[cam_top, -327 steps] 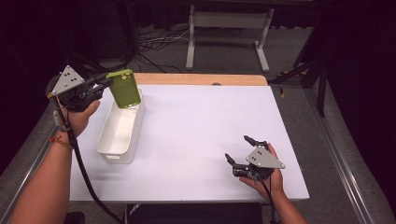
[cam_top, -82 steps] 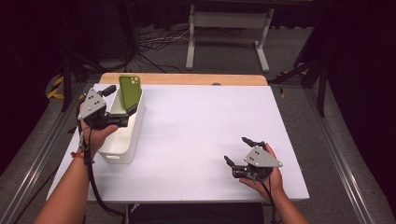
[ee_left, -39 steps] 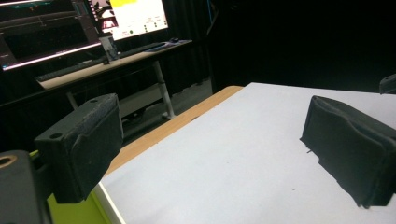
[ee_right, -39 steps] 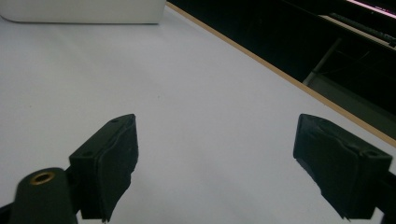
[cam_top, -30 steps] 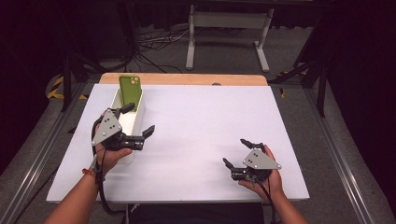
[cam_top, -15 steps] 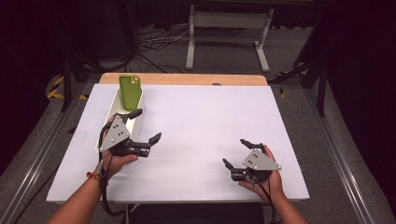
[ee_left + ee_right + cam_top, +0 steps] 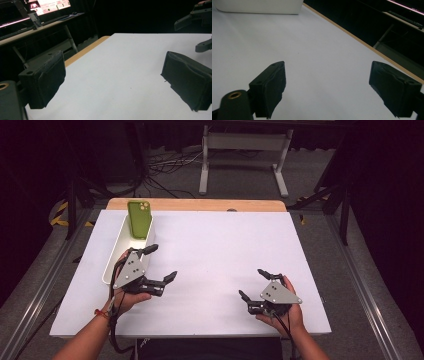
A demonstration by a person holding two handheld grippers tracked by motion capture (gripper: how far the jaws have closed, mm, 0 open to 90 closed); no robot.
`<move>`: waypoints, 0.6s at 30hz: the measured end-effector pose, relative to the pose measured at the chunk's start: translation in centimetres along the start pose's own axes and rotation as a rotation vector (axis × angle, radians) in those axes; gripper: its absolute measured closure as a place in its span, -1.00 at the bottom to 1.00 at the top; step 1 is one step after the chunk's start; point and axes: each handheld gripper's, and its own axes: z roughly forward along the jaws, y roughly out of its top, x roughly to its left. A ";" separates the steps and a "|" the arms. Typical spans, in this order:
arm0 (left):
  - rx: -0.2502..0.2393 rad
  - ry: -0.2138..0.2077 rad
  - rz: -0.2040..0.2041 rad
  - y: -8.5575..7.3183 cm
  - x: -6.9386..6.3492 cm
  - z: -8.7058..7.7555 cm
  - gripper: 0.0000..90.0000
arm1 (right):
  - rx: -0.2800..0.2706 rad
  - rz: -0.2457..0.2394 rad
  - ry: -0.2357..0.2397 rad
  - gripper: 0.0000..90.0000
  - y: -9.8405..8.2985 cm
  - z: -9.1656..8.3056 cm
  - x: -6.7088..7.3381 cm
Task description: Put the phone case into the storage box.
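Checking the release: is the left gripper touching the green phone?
Apart. The high view shows the left gripper open, well short of the green phone standing in the white bin.

A tray point(image 7: 114, 254) lies on the table point(image 7: 220, 250) along its left side. A phone point(image 7: 139, 219) stands upright in the far end of the tray, leaning on its far wall. The left gripper point(image 7: 159, 265) is just right of the tray's near end, over the table. The right gripper point(image 7: 254, 285) is well apart, near the front right corner of the table.

Green phone point(image 7: 139, 218), white bin point(image 7: 114, 256), white table point(image 7: 215, 250) w/ tan edge, black jaws.
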 end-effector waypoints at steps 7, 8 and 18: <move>0.015 -0.029 0.019 -0.2 -1.3 -0.1 -0.87 | 0.000 -0.003 -0.001 -0.67 0.0 -0.1 0.0; 0.018 -0.034 0.017 -0.2 -1.4 0.0 -0.87 | -0.001 -0.005 -0.001 -0.67 0.0 -0.1 0.0; 0.052 -0.052 0.025 -1.1 -2.2 0.3 -0.87 | -0.005 -0.006 0.004 -0.67 0.2 -0.3 0.2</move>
